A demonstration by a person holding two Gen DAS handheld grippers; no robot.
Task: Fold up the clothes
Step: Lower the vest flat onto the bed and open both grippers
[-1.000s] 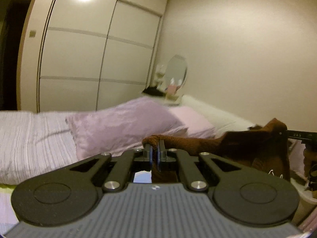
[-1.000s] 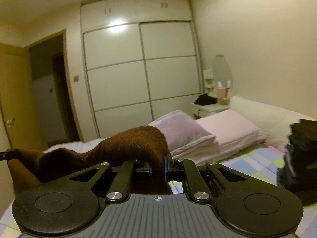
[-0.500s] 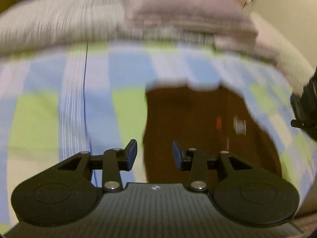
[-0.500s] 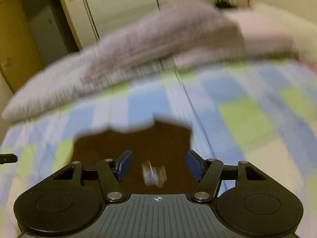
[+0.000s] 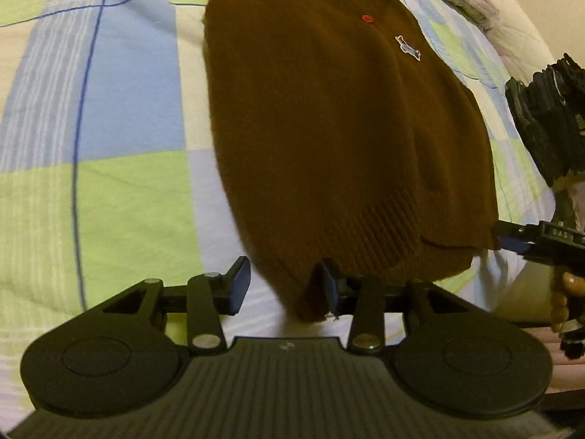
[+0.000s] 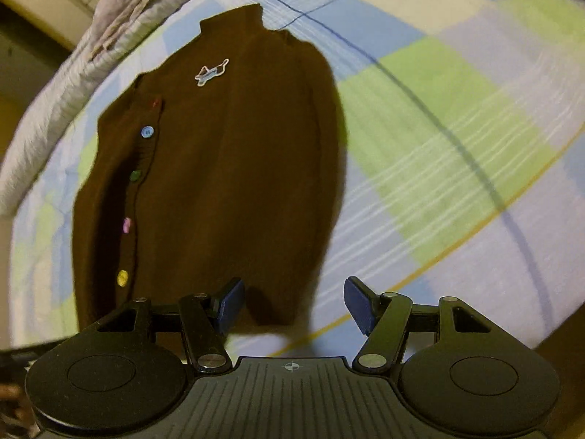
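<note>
A brown knitted cardigan (image 5: 340,128) lies spread flat on the checked bedspread (image 5: 109,117), collar away from me, hem nearest. It has a small dog patch and coloured buttons down its front, seen in the right wrist view (image 6: 219,168). My left gripper (image 5: 283,289) is open at the hem's left corner, with the cloth's edge between its jaws. My right gripper (image 6: 292,305) is open and empty at the hem's right corner. Its fingertips (image 5: 512,241) also show at the right edge of the left wrist view.
A stack of dark folded clothes (image 5: 548,109) sits on the bed to the right of the cardigan. A rolled pale quilt (image 6: 73,73) lies along the head of the bed. The bedspread (image 6: 457,146) stretches out to the right of the cardigan.
A second ago both grippers held the cardigan up in the air. They came down, opened and let it go; it now lies flat on the bed.
</note>
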